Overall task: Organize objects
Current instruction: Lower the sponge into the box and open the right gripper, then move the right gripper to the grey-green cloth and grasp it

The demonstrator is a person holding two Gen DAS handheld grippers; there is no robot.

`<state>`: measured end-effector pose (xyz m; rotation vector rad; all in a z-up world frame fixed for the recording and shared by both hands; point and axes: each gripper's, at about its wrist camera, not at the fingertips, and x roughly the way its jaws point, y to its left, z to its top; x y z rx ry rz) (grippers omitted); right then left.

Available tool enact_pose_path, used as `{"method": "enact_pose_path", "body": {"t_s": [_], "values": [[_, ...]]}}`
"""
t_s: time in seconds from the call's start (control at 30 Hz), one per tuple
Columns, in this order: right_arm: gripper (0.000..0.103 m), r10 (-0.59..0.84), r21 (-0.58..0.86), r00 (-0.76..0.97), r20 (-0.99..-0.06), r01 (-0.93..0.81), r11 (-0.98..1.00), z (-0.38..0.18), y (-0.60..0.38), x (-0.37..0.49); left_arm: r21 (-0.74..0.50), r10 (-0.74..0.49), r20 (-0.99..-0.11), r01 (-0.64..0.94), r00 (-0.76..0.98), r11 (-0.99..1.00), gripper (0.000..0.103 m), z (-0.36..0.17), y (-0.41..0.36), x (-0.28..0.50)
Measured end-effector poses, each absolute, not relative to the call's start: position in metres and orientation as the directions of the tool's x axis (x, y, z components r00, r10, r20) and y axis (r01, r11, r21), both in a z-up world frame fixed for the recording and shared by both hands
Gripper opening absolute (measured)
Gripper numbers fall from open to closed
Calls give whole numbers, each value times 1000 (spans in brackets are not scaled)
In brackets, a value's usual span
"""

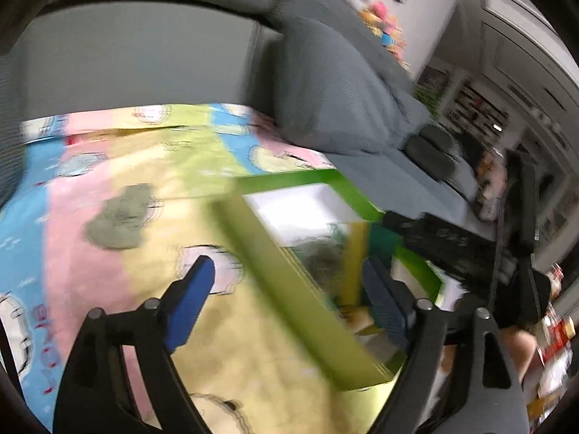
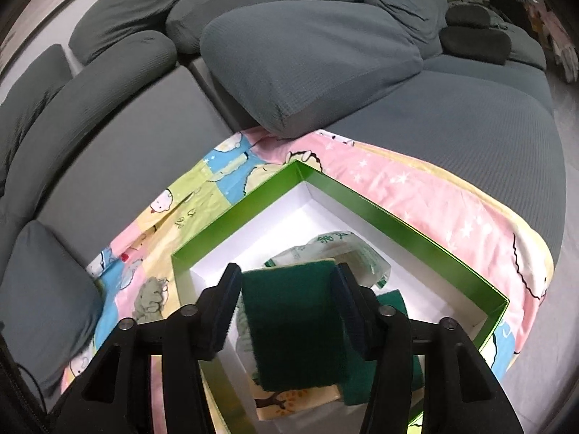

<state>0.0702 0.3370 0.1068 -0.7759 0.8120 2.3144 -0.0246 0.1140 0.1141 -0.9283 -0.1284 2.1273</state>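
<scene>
A green box with a white inside point(image 2: 365, 209) lies on a pastel cartoon blanket point(image 2: 416, 195) on a grey sofa. My right gripper point(image 2: 287, 305) hovers over the box, shut on a dark green scouring sponge point(image 2: 293, 325) whose sides touch both pads. Below it in the box lie a clear packet with green print point(image 2: 336, 249), a second green sponge point(image 2: 392, 302) and a card with a tree picture point(image 2: 289, 403). The left wrist view is blurred. There my left gripper point(image 1: 289, 303) stands wide open over the box's near wall point(image 1: 289, 289), and its pads touch nothing.
Large grey cushions point(image 2: 307, 65) crowd the sofa behind the blanket, and one point(image 2: 39, 289) lies at the left. A grey patch point(image 1: 119, 220) shows on the blanket left of the box. Shelves and clutter point(image 1: 477, 108) fill the room at the right.
</scene>
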Motion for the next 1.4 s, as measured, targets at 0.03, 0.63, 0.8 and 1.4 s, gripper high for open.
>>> {"method": "enact_pose_path", "body": {"t_s": [0.03, 0.63, 0.8, 1.4], "values": [[58, 310, 358, -678, -667, -656, -664, 108, 335, 69, -369, 683, -583, -606, -440, -705, 85, 113, 103, -27], [86, 208, 251, -759, -617, -441, -862, 125, 239, -3, -444, 438, -693, -139, -573, -885, 93, 61, -48, -72], [86, 113, 252, -751, -651, -354, -901, 108, 210, -39, -430, 398, -715, -87, -575, -899, 93, 58, -58, -74], [85, 147, 40, -625, -767, -275, -961, 20, 154, -155, -391, 322, -728, -18, -605, -920, 93, 60, -79, -74]]}}
